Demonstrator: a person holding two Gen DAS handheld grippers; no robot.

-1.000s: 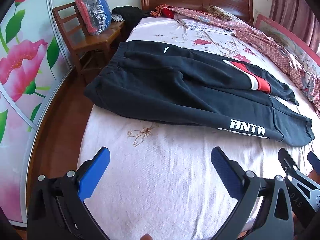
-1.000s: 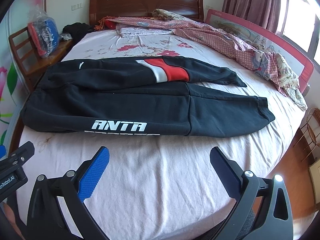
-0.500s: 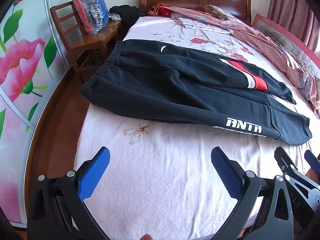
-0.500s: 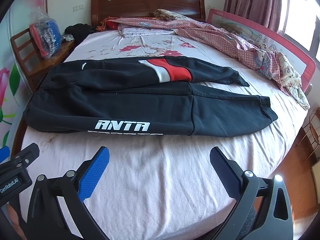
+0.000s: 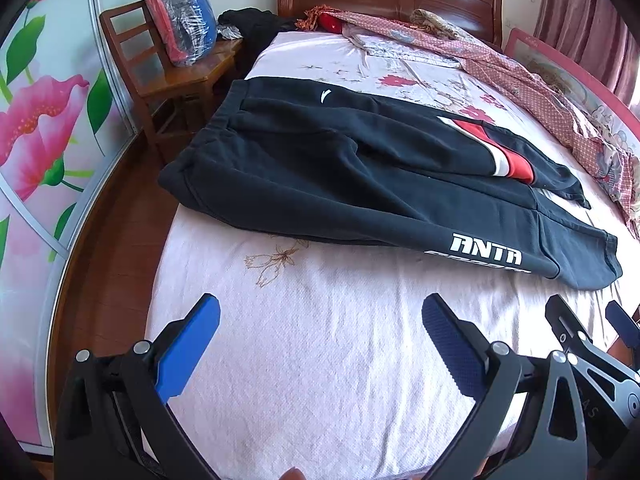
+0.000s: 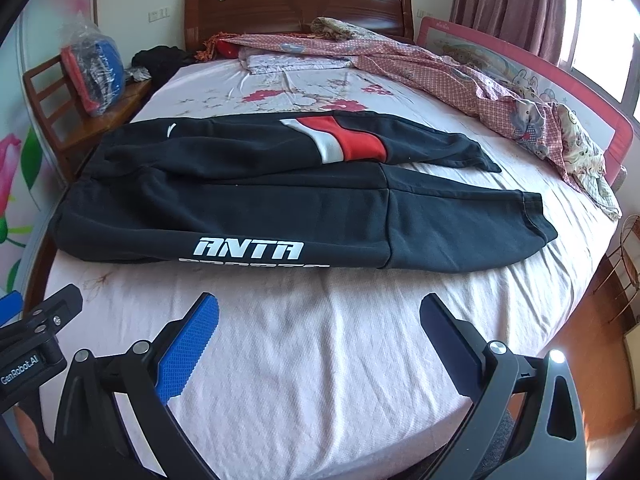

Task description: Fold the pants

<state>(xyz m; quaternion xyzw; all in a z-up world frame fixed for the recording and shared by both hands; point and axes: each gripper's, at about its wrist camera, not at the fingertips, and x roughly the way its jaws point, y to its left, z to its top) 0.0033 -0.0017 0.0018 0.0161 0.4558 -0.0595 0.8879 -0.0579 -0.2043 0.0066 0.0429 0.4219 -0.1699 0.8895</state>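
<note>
The black pants (image 6: 280,200) lie flat across the bed (image 6: 320,360), waistband toward the wooden chair (image 5: 160,76). The left gripper (image 5: 320,320) and right gripper (image 6: 320,316) hover over bare sheet near the pants, both spread wide, holding nothing.

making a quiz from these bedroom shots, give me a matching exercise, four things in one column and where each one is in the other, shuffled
Things:
1. black pants
2. plastic bag
3. checked quilt
4. left gripper

Places:
A. bunched along the far side of the bed, by the pink rail
B. spread flat across the middle of the bed
C. on the wooden chair beside the bed
D. open above the bare sheet, short of the pants

Pairs: 1-B, 2-C, 3-A, 4-D
</note>
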